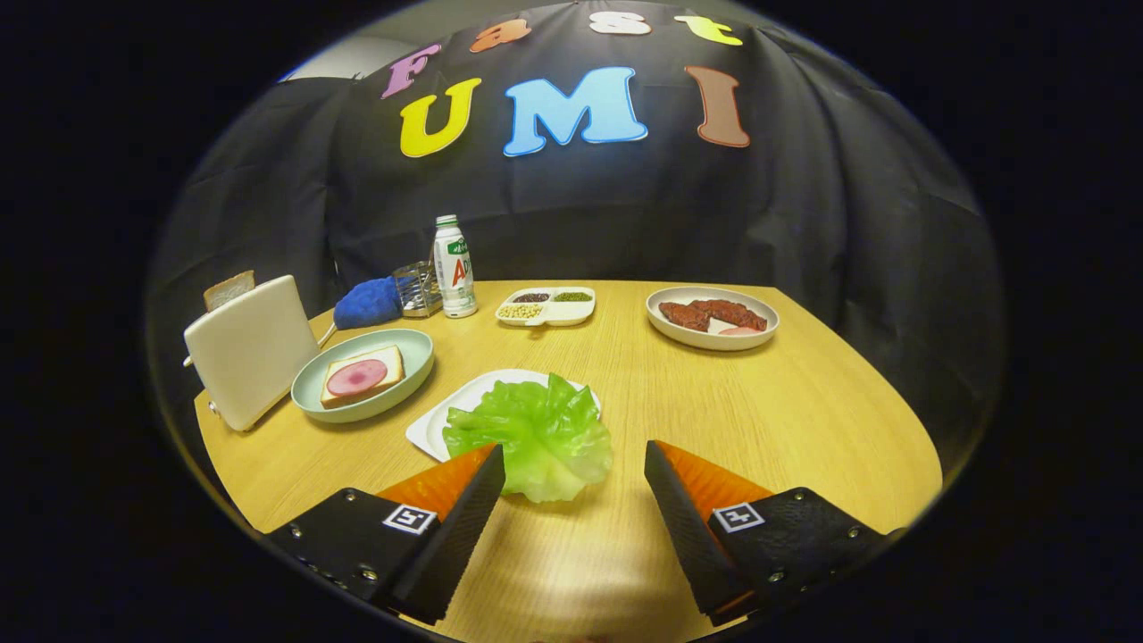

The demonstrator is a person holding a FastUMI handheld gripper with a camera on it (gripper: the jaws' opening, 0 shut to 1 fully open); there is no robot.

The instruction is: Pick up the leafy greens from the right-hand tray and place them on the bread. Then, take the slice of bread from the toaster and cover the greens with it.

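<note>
A bright green lettuce leaf lies on a white tray just ahead of the left finger, overhanging the tray's near edge. My gripper is open, its fingers spread wide with nothing between them. Left of the tray, a pale green plate holds a slice of bread topped with a pink round of ham. Further left stands a cream toaster with a slice of bread sticking out of its top.
At the back of the round wooden table stand a white bottle, a glass, a blue cloth, a divided dish of beans and a plate of dark meat.
</note>
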